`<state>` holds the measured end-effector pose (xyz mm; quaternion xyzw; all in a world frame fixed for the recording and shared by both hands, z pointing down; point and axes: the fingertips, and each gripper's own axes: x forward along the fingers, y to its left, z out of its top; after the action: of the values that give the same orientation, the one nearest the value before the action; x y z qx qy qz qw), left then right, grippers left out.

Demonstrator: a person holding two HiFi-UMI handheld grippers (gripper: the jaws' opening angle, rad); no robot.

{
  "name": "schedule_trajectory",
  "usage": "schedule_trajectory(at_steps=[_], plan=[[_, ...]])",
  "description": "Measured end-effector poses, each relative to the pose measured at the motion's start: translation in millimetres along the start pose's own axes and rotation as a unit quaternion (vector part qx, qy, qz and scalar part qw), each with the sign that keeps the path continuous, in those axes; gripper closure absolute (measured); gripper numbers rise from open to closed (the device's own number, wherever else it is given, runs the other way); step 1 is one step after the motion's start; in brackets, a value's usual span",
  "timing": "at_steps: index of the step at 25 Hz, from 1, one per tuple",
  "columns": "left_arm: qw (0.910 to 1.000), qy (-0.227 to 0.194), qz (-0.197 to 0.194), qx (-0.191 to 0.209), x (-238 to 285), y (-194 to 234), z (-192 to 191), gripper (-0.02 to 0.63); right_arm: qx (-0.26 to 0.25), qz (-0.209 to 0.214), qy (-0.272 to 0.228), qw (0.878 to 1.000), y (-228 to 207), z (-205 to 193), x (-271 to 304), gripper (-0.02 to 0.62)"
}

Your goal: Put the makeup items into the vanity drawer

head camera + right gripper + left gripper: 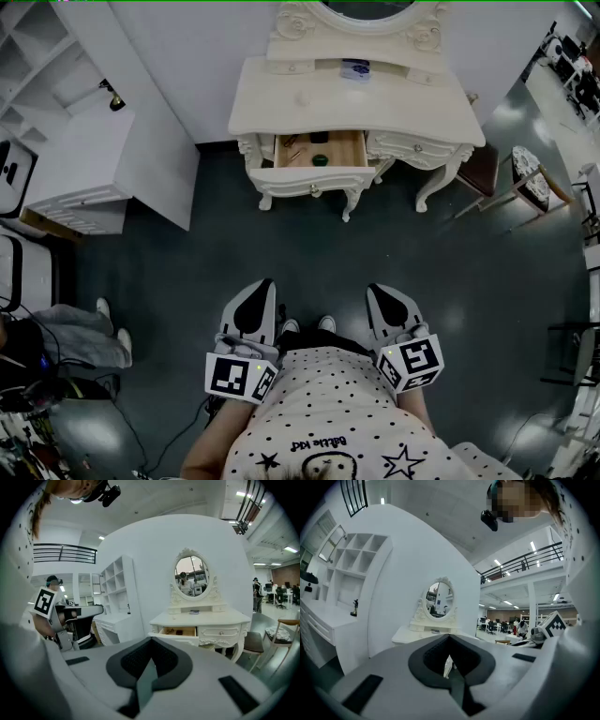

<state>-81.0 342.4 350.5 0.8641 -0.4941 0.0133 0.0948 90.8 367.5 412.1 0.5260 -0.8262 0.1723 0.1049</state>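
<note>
At top of head view: cream vanity (309,98), its left drawer (309,178) pulled open. It holds small items, one dark round piece (321,160); the rest are too small to identify. Close to the person's body, well apart from the vanity, are left gripper (262,289) and right gripper (378,292), with dark floor (309,253) between. Left gripper view: jaws together, nothing held; mirror (439,598) visible, drawer hidden by the gripper. Right gripper view: jaws closed, empty; open drawer seen from the front, chair (255,641) beside the vanity.
</note>
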Motion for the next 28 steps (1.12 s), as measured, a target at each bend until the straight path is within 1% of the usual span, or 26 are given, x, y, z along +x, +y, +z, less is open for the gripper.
schedule_trajectory(at_steps=[3,8,11,16,18,23,28], plan=[[1.0,0.001,0.0,-0.003,2,-11,-4,0.611,-0.013,0.0,0.003,1.0,-7,-2,-6,0.586],[0.9997,0.018,-0.017,-0.006,5,-38,-24,0.611,-0.063,0.007,0.007,0.998,-9,-7,-15,0.586],[0.9994,0.023,-0.027,0.003,3,-51,-30,0.611,-0.071,0.017,0.003,0.997,-6,-7,-18,0.586],[0.9993,0.025,-0.028,0.009,6,-57,-30,0.611,-0.082,0.032,0.005,0.996,-5,-8,-18,0.586],[0.999,0.027,-0.033,0.012,8,-61,-31,0.611,-0.08,0.038,0.001,0.996,-5,-7,-17,0.586],[0.9981,0.031,-0.05,0.019,12,-72,-33,0.611,-0.052,0.055,-0.017,0.997,-6,-2,-16,0.586],[0.9965,0.037,-0.071,0.023,22,-76,-33,0.611,-0.046,0.046,-0.013,0.998,-12,-3,-12,0.586]])
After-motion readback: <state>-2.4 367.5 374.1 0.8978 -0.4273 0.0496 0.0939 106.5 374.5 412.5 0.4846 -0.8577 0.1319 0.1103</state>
